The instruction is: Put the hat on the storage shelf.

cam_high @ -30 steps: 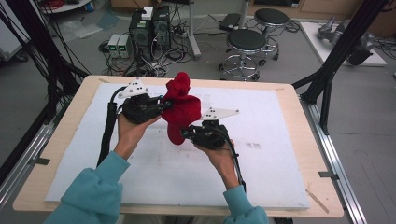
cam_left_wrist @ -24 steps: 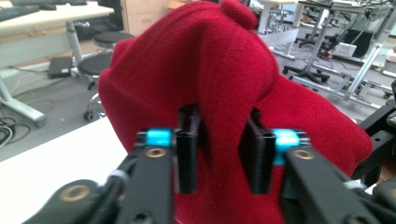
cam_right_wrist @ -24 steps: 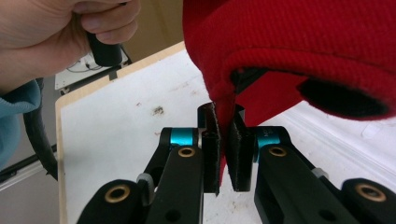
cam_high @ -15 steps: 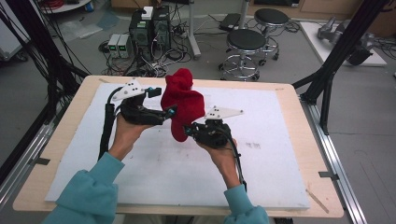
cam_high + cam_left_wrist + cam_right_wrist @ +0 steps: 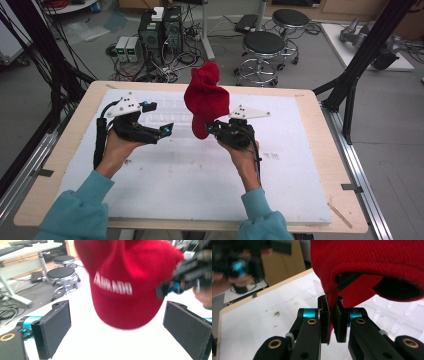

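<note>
Right gripper jaws pinched on the edge of the red cap, which hangs lifted above the white table mat. Left gripper jaws wide apart, empty, just beside the cap and facing its lettered front. Step judged: single-handed hold, awaiting second grasp. Next move likely needs left jaws closing on the free brim edge.

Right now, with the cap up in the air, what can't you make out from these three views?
- White lettering on the red cap: motion-blurred in the left gripper view, unreadable.
- How much cap fabric the right tool pinches: its closed jaws cover the grip in the right gripper view.
- Cap's top: cut off by the upper edge in both gripper views.
- Left tool: too small in the high view to judge its opening.
</note>
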